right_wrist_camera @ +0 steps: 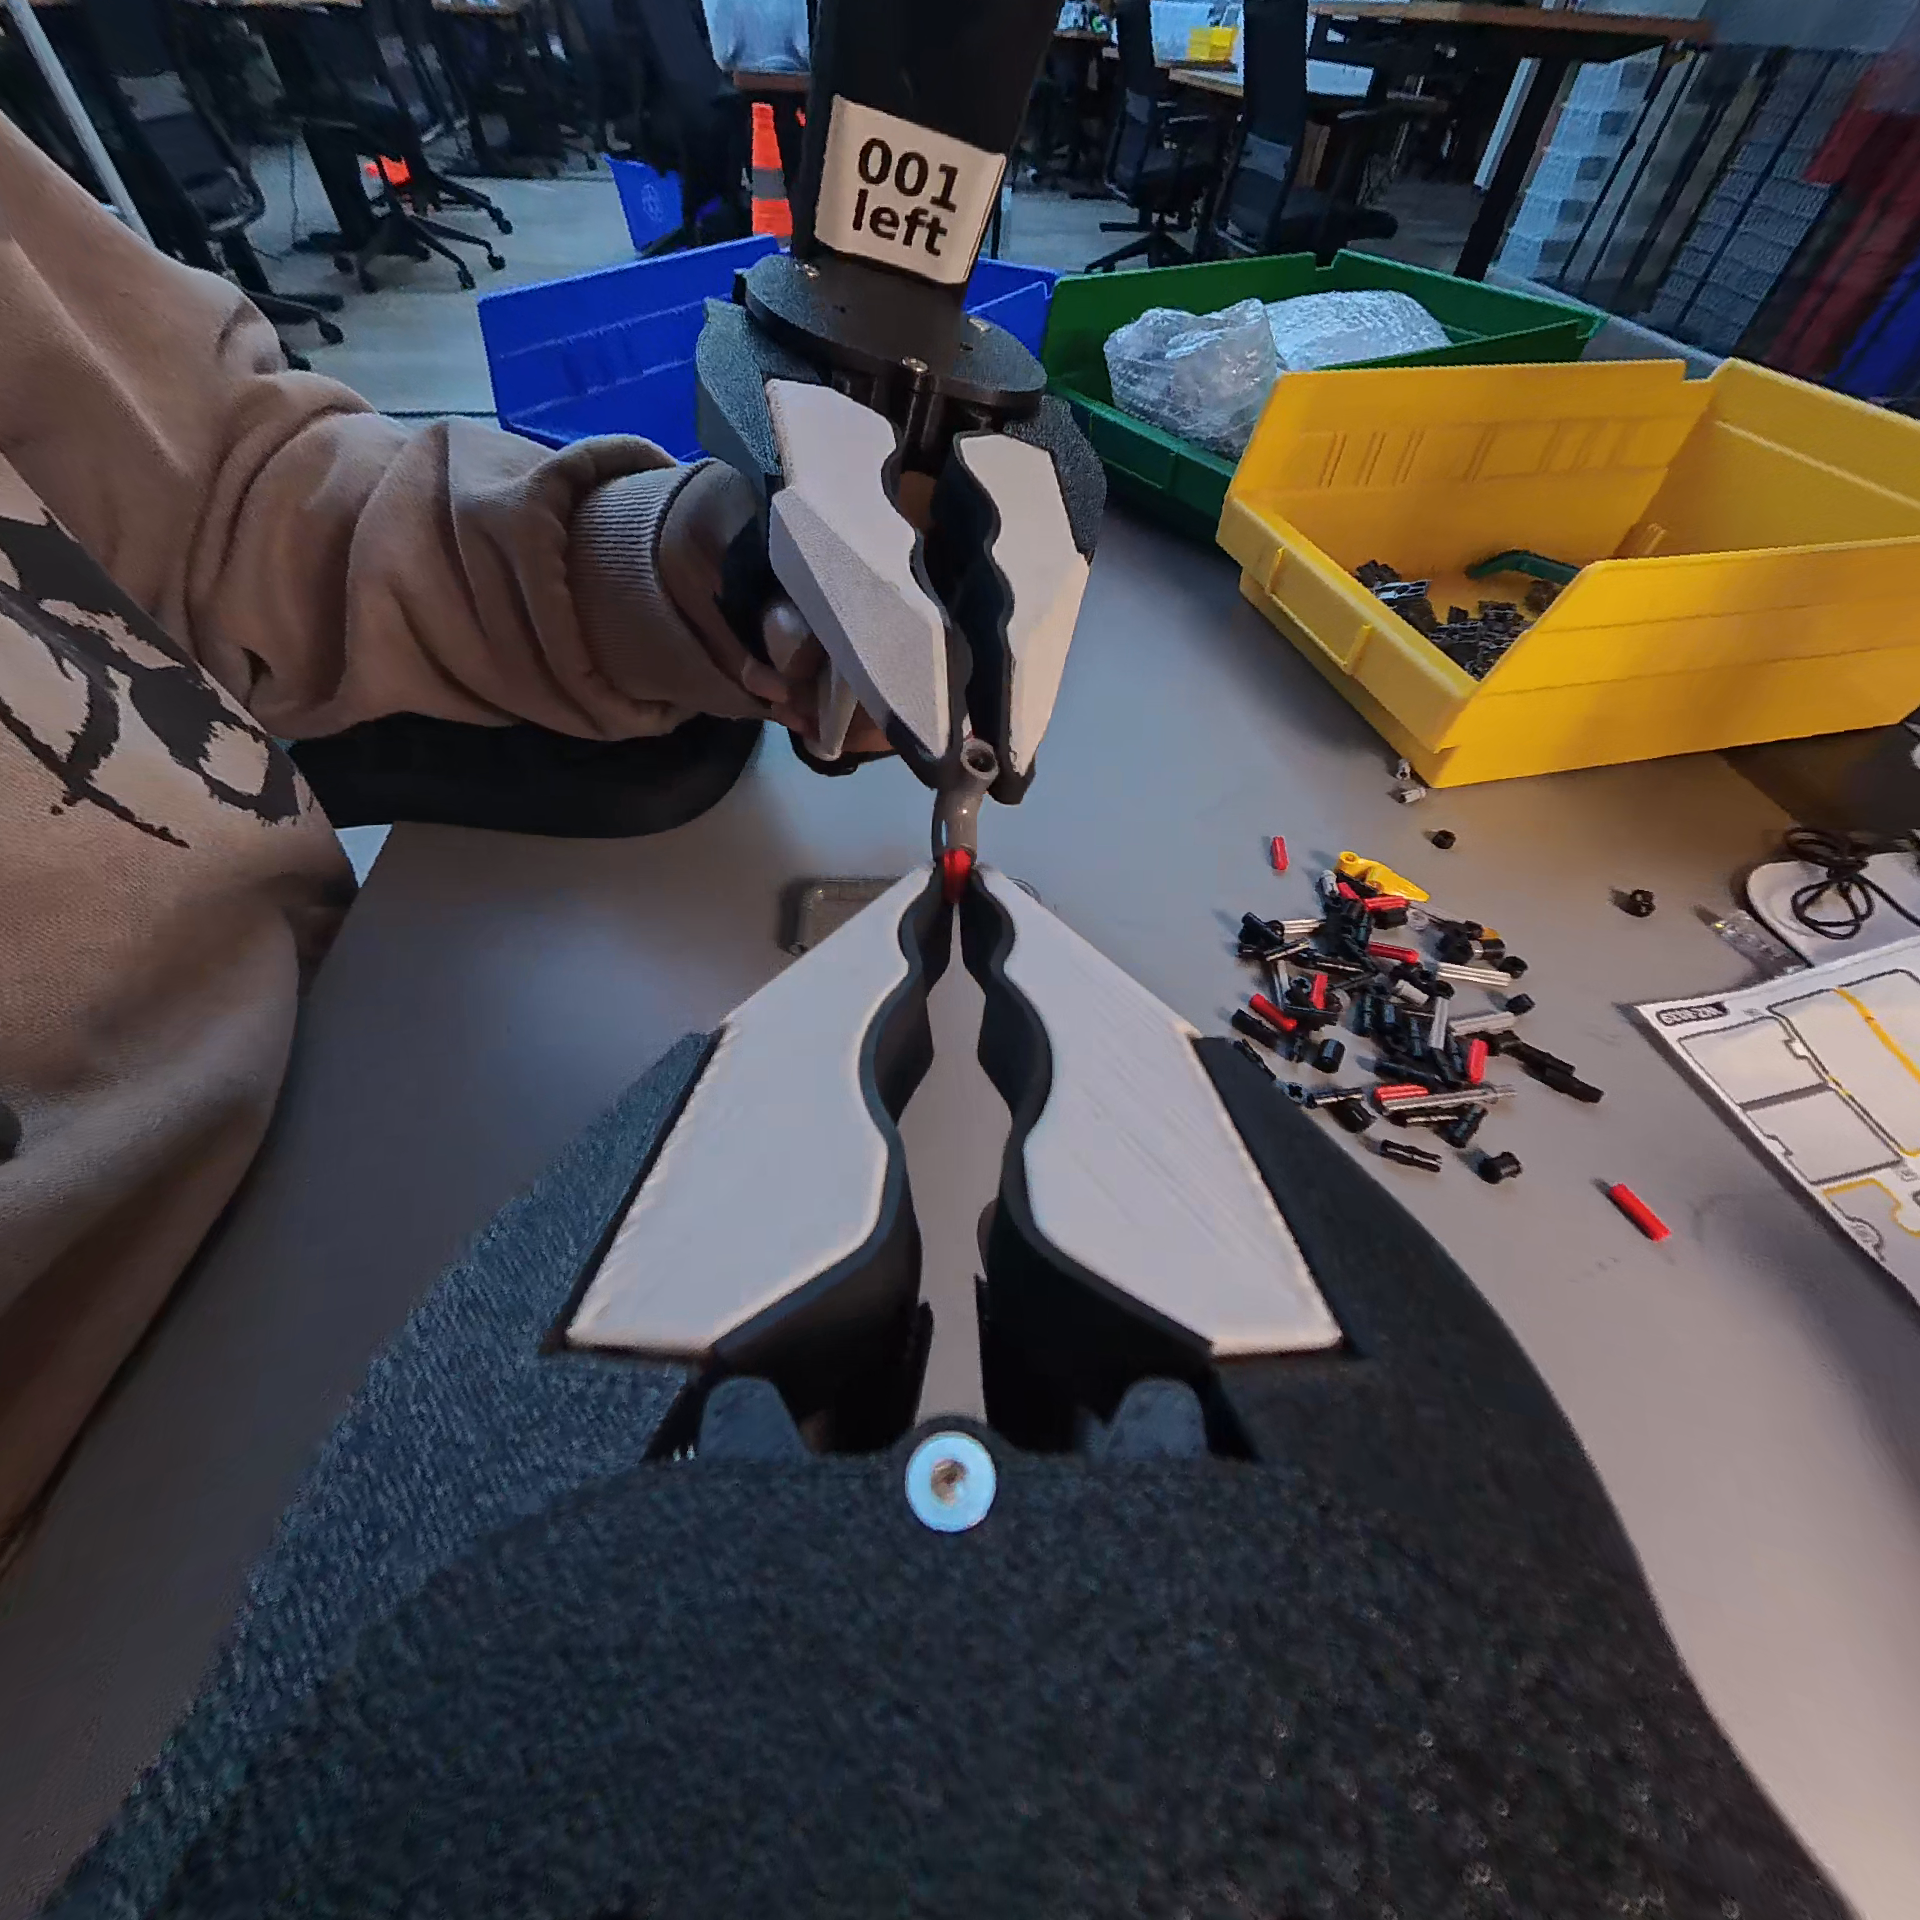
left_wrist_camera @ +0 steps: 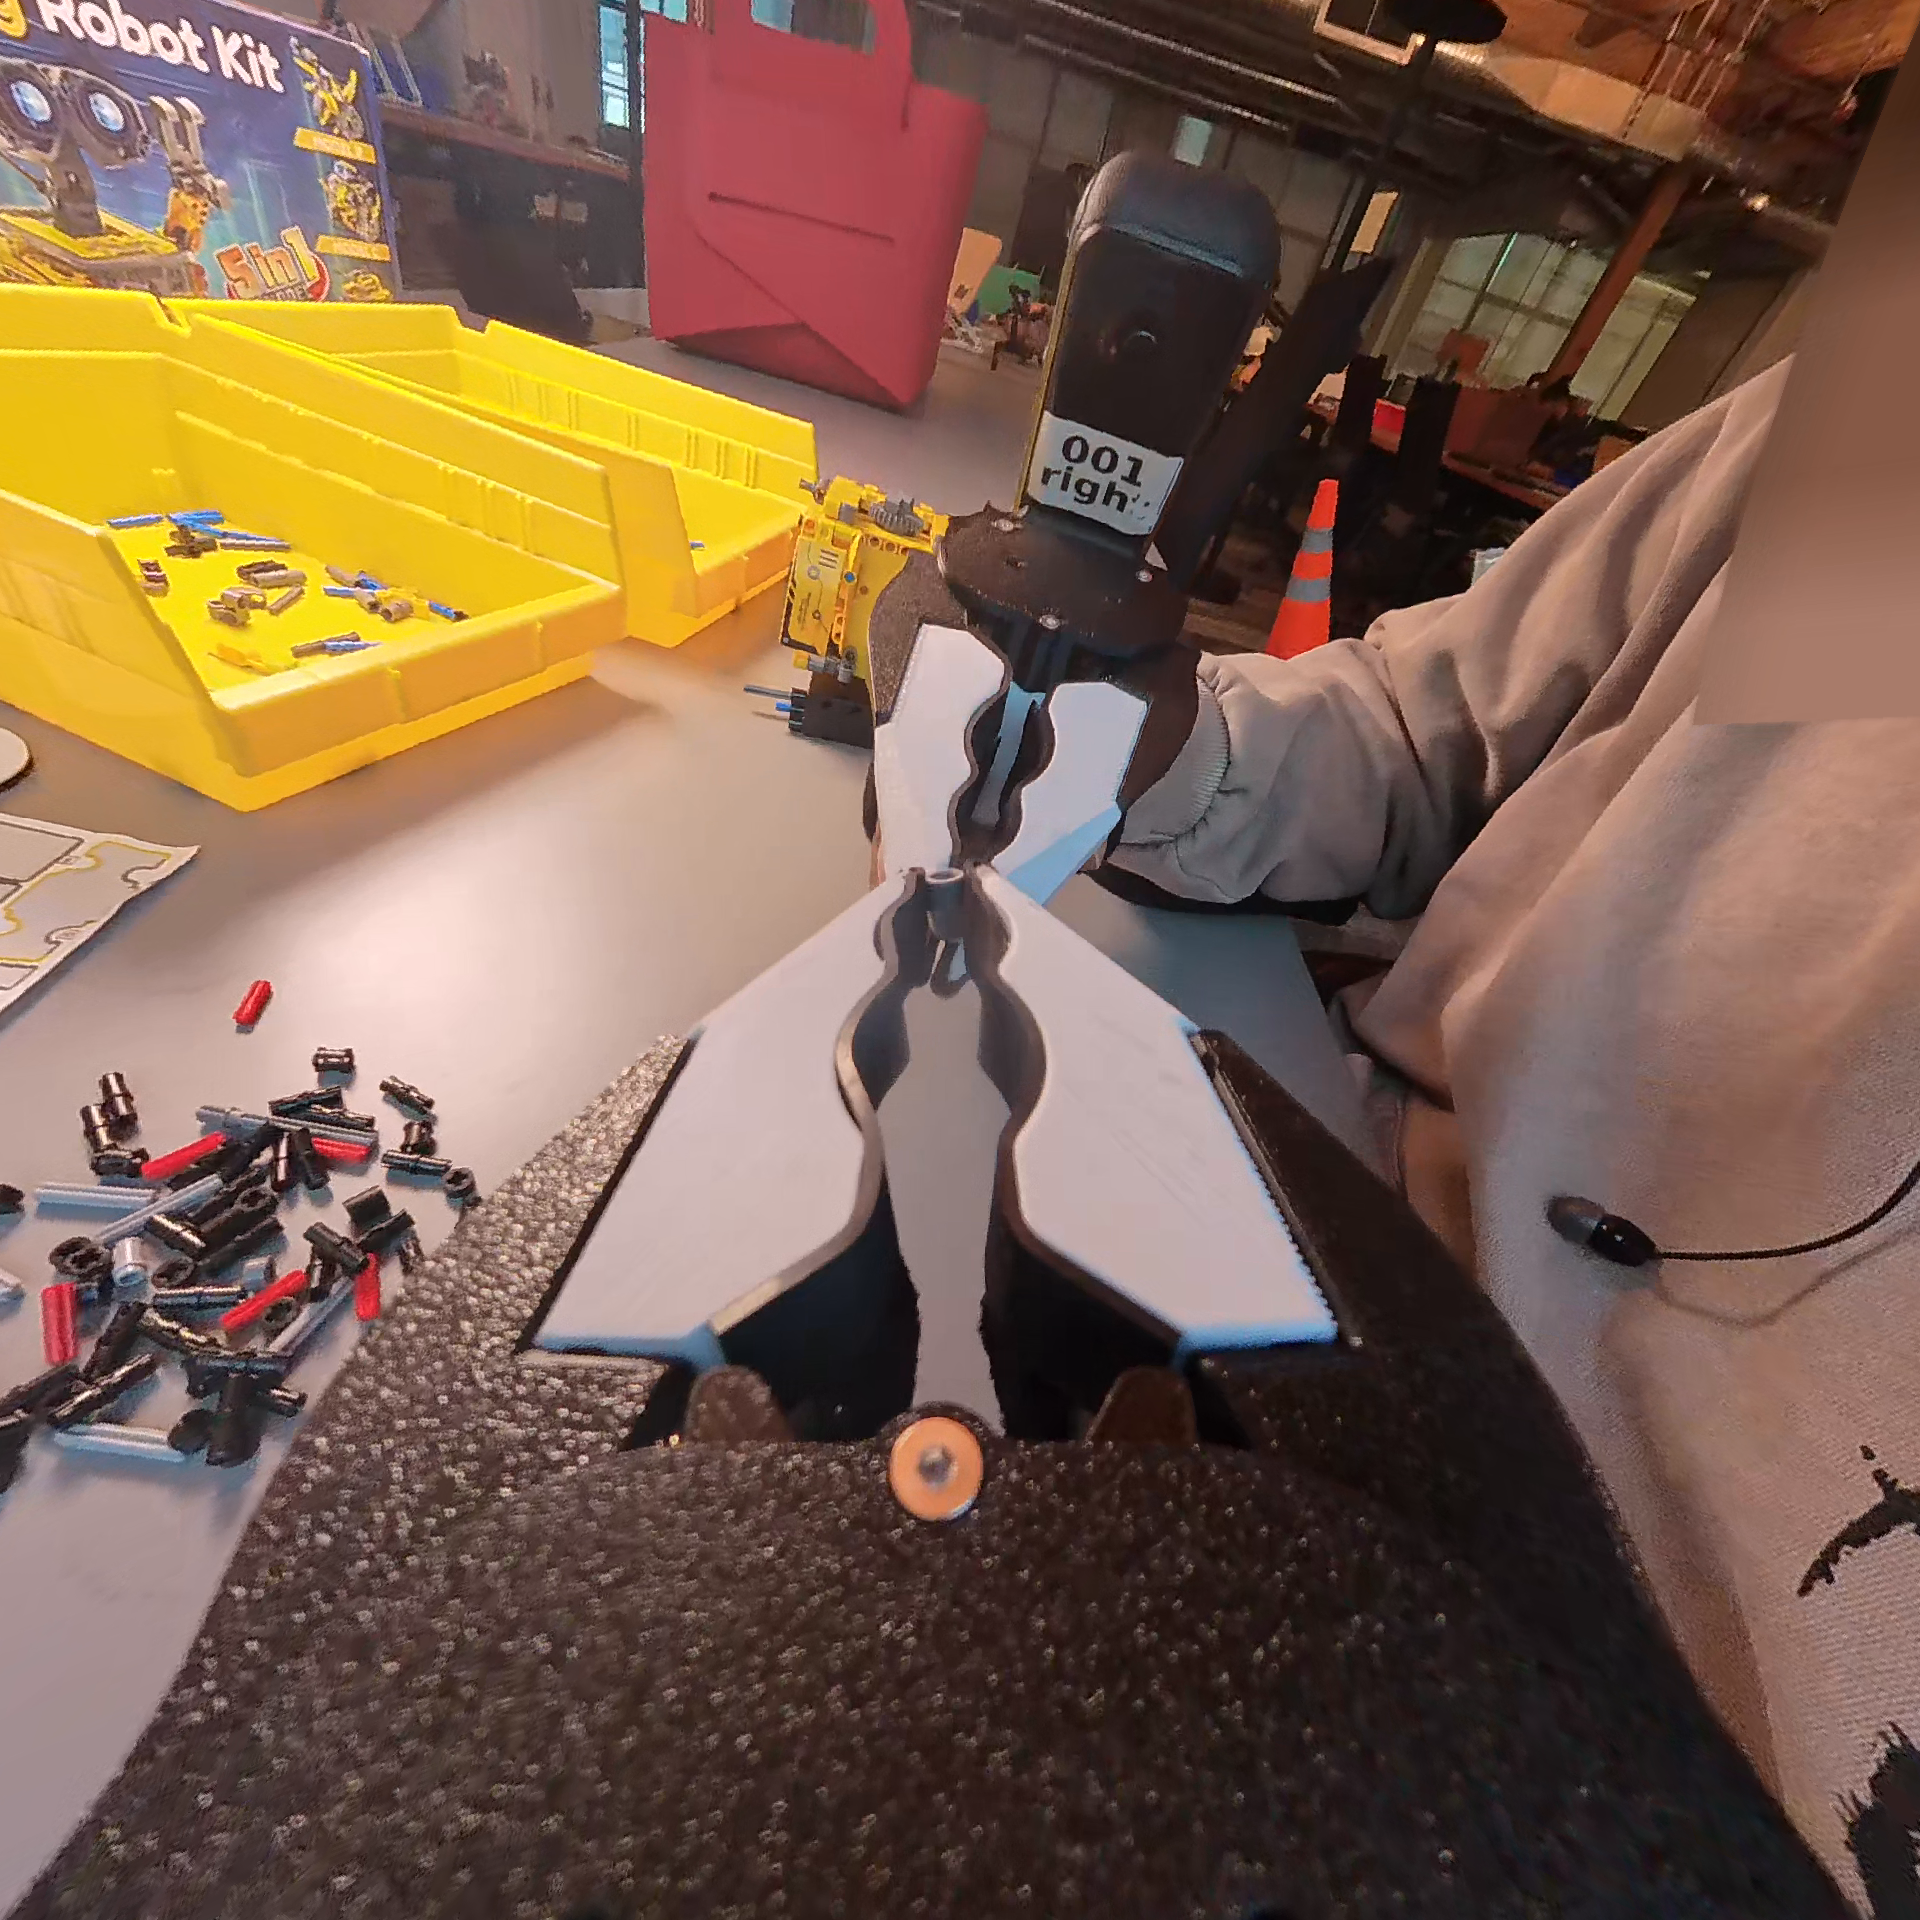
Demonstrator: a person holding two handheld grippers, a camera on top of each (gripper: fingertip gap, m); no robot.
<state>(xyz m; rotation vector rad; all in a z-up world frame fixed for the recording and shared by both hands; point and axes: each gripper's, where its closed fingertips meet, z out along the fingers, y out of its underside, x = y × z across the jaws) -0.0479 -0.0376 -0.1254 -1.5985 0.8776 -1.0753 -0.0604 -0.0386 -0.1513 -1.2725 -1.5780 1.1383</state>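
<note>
Grey surface [right_wrist_camera: 1195, 727] in a workshop room, your jaws meeting above it.
Left gripper [left_wrist_camera: 948, 894] clenches a grey connector [right_wrist_camera: 966, 800]; right gripper [right_wrist_camera: 951, 883] pinches a red pin [right_wrist_camera: 953, 864]; yellow bin [left_wrist_camera: 312, 665] holds small parts.

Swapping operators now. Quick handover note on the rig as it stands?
Left hand-held gripper: shut on a small grey connector.
Right hand-held gripper: shut on a red pin, its tip at the connector's lower end; whether it is seated cannot be told.
Both are held above the grey table.
Loose black and red pins lie in a pile on the table; yellow bin holds dark parts; a part-built yellow model stands beside the other yellow bins.
</note>
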